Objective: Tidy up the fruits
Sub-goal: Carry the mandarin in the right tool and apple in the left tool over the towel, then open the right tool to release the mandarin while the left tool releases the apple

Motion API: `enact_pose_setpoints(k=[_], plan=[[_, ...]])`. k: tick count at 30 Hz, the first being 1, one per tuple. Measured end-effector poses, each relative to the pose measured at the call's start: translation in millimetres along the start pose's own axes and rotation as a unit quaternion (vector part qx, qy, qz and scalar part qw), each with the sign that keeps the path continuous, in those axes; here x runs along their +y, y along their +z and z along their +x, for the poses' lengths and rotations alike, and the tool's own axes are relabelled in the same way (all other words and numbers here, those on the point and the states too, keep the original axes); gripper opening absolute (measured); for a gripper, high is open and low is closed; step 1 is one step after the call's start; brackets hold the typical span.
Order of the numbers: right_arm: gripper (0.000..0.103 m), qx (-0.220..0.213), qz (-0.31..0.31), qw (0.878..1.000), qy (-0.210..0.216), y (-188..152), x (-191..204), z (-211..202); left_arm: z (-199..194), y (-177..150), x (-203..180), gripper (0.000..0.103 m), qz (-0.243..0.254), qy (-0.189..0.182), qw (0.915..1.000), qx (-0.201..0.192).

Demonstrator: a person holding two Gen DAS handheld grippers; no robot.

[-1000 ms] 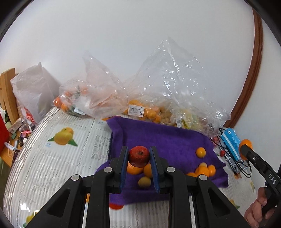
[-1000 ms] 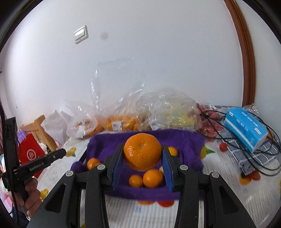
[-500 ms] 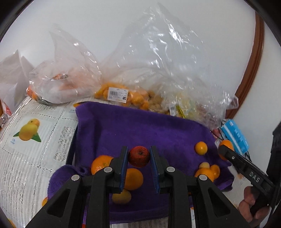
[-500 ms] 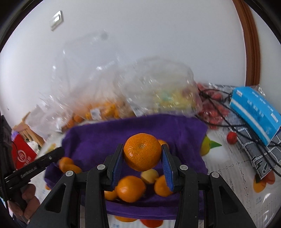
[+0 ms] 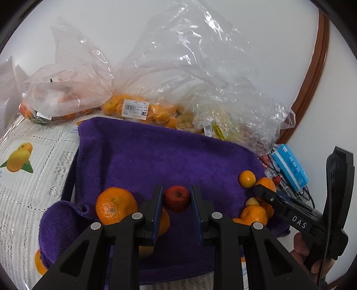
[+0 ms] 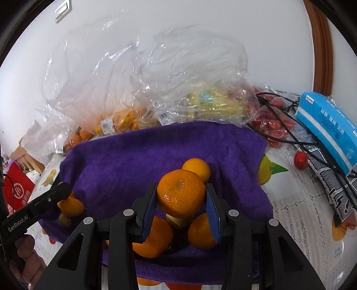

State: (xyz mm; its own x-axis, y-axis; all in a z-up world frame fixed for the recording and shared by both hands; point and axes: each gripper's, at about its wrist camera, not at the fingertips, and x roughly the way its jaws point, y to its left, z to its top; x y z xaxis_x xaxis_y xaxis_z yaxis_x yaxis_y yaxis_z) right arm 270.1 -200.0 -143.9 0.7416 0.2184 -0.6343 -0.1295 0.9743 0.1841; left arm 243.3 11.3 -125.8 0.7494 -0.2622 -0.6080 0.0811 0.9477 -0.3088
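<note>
While left gripper [image 5: 176, 208] jaws pinch small red apple [image 5: 177, 198], right gripper [image 6: 181, 206] jaws pinch orange [image 6: 181, 193] over purple towel [image 6: 142, 156]: careless release risks round fruit rolling off surface.

Purple towel [image 5: 160, 156] on fruit-print tablecloth [image 5: 29, 185]

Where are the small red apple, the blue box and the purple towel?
small red apple [image 5: 176, 198], left wrist view, front skin.
blue box [image 6: 328, 125], right wrist view, long printed side.
purple towel [image 5: 160, 156], left wrist view, bare middle.

Plain white wall [image 6: 156, 33], curved brown wooden trim [image 5: 312, 73], wall switch [image 6: 63, 8]
</note>
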Motion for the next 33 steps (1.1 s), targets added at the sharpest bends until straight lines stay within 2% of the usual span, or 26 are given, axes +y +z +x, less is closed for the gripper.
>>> enact_pose_setpoints(k=[5, 11, 24, 28, 31, 33], plan=[[0.042, 0.003, -0.008, 1.000, -0.008, -2, 3, 1, 0, -2, -7, 0.023, 0.019, 0.007, 0.9998, -0.002], [0.042, 0.007, 0.002, 1.000, 0.000, -2, -2, 2, 3, -4, -14, 0.023, 0.036, 0.016, 0.9992, -0.001], [0.043, 0.001, -0.037, 0.999, -0.020, -5, 12, 2, 5, -4, -13, 0.025, 0.036, 0.013, 0.9993, 0.000], [0.044, 0.000, -0.037, 0.999, -0.015, -5, 14, 1, 2, -4, -14, 0.035, 0.036, 0.004, 0.9993, 0.000], [0.051, -0.009, -0.039, 0.999, -0.013, -5, 16, -2, 0, -5, -17, 0.044, 0.041, 0.008, 0.9991, -0.006], [0.053, -0.021, -0.043, 0.999, -0.016, -4, 18, -8, -1, -5, -17, 0.045, 0.040, 0.012, 0.9991, -0.008]])
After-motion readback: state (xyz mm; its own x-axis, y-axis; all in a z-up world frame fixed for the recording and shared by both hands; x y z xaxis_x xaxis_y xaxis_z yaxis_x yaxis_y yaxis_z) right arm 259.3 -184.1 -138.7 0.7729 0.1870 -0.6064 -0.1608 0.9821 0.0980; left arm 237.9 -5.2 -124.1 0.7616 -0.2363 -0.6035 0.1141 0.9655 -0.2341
